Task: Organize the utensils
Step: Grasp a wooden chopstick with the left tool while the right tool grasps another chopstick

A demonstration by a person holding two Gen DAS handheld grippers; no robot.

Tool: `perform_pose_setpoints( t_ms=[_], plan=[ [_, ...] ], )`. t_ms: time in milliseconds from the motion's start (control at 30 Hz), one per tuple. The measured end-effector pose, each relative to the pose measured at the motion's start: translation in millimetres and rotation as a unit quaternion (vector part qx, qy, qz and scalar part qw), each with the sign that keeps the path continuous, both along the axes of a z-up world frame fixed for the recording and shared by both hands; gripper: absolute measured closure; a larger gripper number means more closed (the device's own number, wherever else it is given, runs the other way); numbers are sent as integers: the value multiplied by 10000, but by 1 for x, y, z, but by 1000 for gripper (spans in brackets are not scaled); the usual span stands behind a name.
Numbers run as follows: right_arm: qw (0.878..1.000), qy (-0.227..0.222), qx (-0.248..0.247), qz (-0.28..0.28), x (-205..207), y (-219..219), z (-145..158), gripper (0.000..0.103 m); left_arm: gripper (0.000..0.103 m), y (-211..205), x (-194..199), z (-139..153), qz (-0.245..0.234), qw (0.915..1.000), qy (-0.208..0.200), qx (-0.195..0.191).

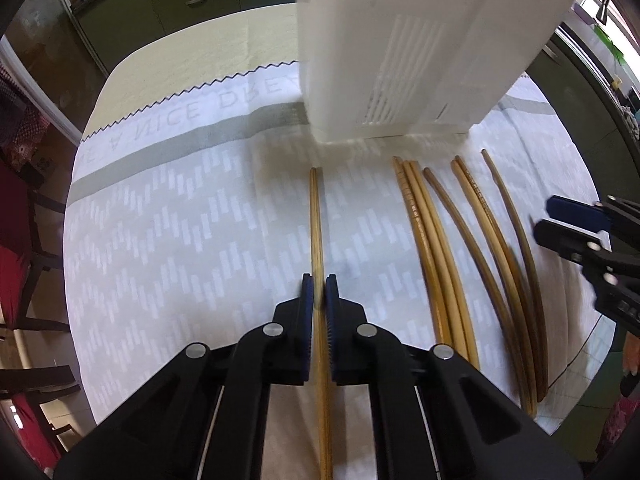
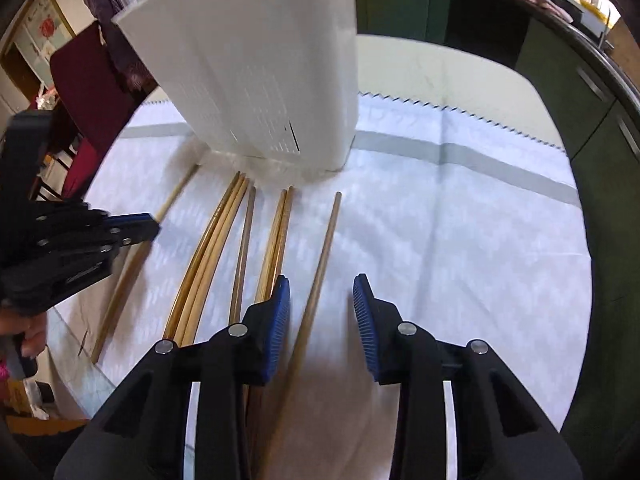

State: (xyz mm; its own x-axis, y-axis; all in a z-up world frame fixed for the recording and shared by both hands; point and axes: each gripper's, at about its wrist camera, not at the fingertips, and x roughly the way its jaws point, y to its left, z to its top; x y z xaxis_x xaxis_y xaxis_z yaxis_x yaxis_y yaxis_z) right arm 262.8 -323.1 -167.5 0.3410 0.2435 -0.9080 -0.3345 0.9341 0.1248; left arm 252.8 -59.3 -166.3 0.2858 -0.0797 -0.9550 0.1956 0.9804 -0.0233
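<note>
Left gripper (image 1: 319,294) clenched on chopstick pair (image 1: 316,216) lying on bench cloth (image 1: 180,220), before white utensil holder (image 1: 400,60). Right gripper (image 2: 321,312) released, straddling single dark chopstick (image 2: 320,256). Right view alone shows clear gap beside that stick.

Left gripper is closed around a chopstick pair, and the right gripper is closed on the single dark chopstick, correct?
Not quite. The left gripper does clamp the chopstick pair, but the right wrist view shows the right gripper open, its fingers straddling the single dark chopstick without gripping.
</note>
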Motion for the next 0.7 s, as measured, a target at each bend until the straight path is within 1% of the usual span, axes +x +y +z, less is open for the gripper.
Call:
perform_pose_setpoints(
  t_ms=[67, 233, 367, 400, 433, 467, 533, 633, 700],
  plan=[
    [9998, 67, -181, -63, 8, 5, -6, 69, 97, 5, -1, 0, 22, 10000, -16, -7],
    [9988, 302, -377, -29, 15, 14, -17, 70, 97, 7, -2, 0, -37, 10000, -45, 9],
    [9980, 276, -569, 12, 13, 22, -18, 73, 97, 8, -2, 0, -43, 10000, -36, -3],
    [9977, 240, -636, 26, 13, 25, -19, 75, 96, 7, -2, 0, -52, 10000, -34, 6],
    [9976, 224, -658, 54, 11, 28, -19, 80, 96, 6, -2, 0, -62, 10000, -32, 17],
    [9976, 221, -659, 77, 10, 31, -19, 82, 96, 6, -2, 0, -72, 10000, -28, 27],
    [9977, 227, -627, 126, 8, 37, -19, 91, 96, 5, -1, 0, -66, 10000, -23, 20],
    [9980, 292, -543, 116, 6, 45, -21, 95, 96, 5, 0, -1, -43, 10000, -6, -46],
    [9988, 336, -369, 13, 9, 43, -22, 96, 96, 9, 2, -1, 1, 9999, 13, -165]
  ],
)
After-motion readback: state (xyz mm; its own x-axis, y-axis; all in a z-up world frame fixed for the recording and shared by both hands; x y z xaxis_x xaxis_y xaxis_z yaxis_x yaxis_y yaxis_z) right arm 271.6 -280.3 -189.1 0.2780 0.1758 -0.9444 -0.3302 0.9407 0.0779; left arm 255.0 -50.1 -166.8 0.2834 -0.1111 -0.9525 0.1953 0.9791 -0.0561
